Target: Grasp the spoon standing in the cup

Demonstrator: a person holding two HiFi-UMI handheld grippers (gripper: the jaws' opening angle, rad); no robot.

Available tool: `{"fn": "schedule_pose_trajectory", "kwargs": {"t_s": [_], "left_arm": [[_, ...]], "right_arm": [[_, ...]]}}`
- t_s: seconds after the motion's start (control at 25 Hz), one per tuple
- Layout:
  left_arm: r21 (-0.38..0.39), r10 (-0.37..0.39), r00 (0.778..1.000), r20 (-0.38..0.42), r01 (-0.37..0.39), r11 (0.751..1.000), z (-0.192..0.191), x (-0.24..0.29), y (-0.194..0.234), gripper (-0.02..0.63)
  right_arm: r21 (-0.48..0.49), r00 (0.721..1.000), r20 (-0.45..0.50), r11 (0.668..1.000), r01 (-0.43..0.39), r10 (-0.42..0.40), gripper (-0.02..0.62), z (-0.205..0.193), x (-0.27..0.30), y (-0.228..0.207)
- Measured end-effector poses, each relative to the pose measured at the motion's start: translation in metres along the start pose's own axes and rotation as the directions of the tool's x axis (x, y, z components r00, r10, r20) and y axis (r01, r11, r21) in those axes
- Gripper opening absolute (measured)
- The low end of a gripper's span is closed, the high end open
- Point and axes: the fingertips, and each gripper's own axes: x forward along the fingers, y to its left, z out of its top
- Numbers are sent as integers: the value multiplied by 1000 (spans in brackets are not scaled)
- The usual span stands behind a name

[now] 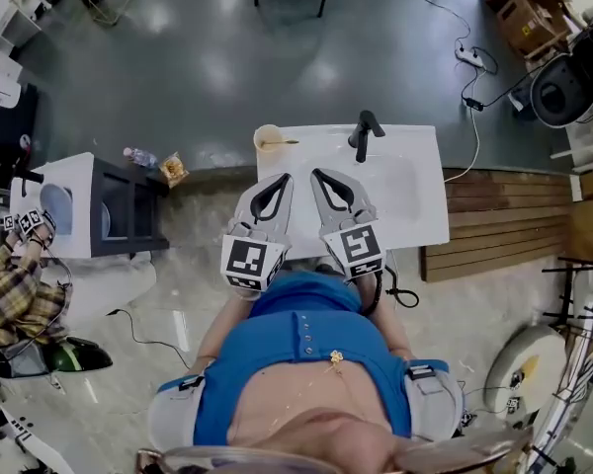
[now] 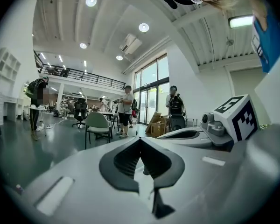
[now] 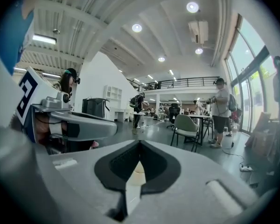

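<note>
Grey floor (image 1: 208, 57) fills the upper half of the head view. White desk (image 1: 405, 191) stands in the middle, with a wooden platform (image 1: 504, 225) to its right and a white cabinet (image 1: 74, 196) well to its left. Person in a blue shirt (image 1: 301, 349) stands at the near edge of the desk, both forearms drawn in close to the torso. Left hand-held gripper (image 1: 282, 178) and right hand-held gripper (image 1: 319, 174) are held side by side over the near part of the desk. Their marker cubes sit toward the body and their tips point away from it, the two bodies angled slightly toward each other. Left hand-held gripper (image 2: 140, 140): clenched, dark pads meeting at the tips, nothing between them. Right hand-held gripper (image 3: 140, 143): also clenched, tips touching, empty. Both gripper views look out level across the room, where people and chairs show in the distance. Black fixture (image 1: 364, 134) stands at the far edge of the desk, ahead of the right hand-held gripper. Cup (image 1: 268, 141), cream-coloured, stands at the far left corner of the desk, ahead of the left hand-held gripper's tips and apart from them. Spoon (image 1: 282, 143) sits in the cup, its handle reaching out over the right side of the rim. Neither hand-held gripper touches it.
</note>
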Motion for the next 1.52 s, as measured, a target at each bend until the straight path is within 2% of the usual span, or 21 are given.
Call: {"fn": "schedule_pose_trajectory", "kwargs": {"t_s": [0.32, 0.64, 0.88, 1.16, 1.52], "left_arm": [[-24, -21, 999, -46, 20, 1000, -22, -4, 56, 0], [-45, -95, 992, -80, 92, 995, -39, 9, 78, 0], [-46, -55, 992, -114, 50, 998, -55, 22, 88, 0], [-95, -33, 990, -140, 20, 995, -64, 37, 86, 0], [-103, 16, 984, -176, -34, 994, -77, 38, 89, 0]], "right_arm": [[31, 999, -46, 999, 23, -21, 2, -10, 51, 20], [32, 993, -106, 998, 57, -54, 2, -27, 80, 23], [39, 988, -152, 999, 16, -10, 2, -43, 93, 17], [45, 982, -183, 998, -35, 42, 3, -57, 103, 8], [50, 966, -248, 997, -60, 70, 3, -86, 112, -1]]}}
